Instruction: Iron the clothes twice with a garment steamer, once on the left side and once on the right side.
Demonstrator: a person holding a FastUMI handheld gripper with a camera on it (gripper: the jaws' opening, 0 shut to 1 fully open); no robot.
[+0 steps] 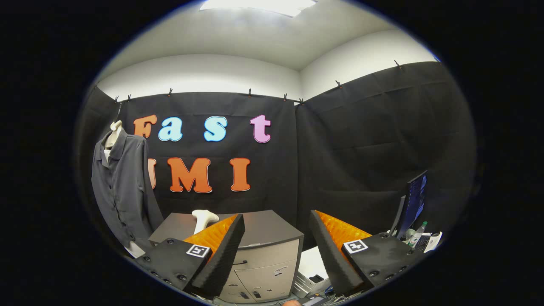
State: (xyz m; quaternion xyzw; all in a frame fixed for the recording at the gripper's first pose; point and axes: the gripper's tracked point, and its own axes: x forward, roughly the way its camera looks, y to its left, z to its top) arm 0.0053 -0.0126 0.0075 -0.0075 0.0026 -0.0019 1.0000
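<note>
The garment steamer (204, 219) on the cabinet (272, 231) shows just its pale top, its lower part hidden behind one finger (221, 250) of the gripper (277, 250) (fingers spread wide, nothing between them). Beside the cabinet, the hanging shirt (123, 191) loses its hem at the view's curve. The desk items (418, 240) well across from the cabinet are too small to tell apart.

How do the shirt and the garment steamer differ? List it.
The shirt is dark grey and hangs upright on a pale form beside the cabinet; the garment steamer is white and rests on the cabinet top. The shirt is large and soft, the garment steamer small and rigid. Both lie beyond the open, empty tool.
</note>
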